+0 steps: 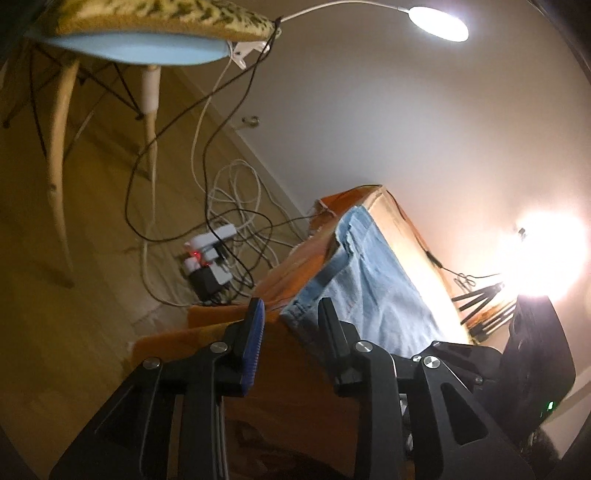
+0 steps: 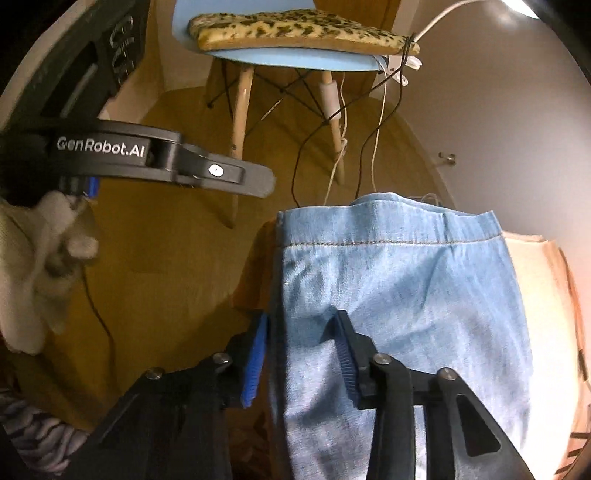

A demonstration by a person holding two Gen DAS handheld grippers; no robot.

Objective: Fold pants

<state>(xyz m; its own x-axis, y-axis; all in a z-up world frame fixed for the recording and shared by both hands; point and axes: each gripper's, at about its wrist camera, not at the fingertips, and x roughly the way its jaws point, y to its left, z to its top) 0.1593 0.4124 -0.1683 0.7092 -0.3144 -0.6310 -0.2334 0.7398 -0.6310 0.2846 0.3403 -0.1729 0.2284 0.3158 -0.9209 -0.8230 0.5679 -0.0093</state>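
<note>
Light blue jeans (image 2: pixel 399 295) lie folded on an orange-covered table (image 1: pixel 288 369), their hemmed end (image 2: pixel 388 221) toward the chair. My right gripper (image 2: pixel 301 347) points down over the jeans' left edge. Its blue-padded left finger (image 2: pixel 256 354) is just off the denim and its right finger (image 2: pixel 347 347) rests on top. The fabric between them lies flat, with the pads apart. My left gripper (image 1: pixel 291 328) hovers at the jeans' near corner (image 1: pixel 299 310), open, with nothing clamped. In the right wrist view it shows as a black arm (image 2: pixel 166 162) held by a gloved hand (image 2: pixel 48 243).
A blue chair (image 2: pixel 280 55) with a leopard-print cushion (image 2: pixel 295 29) stands beyond the table. Cables and a power strip (image 1: pixel 210 254) lie on the wooden floor. A clip lamp (image 1: pixel 436 22) shines overhead, and a tripod (image 1: pixel 484 306) stands by a bright light at right.
</note>
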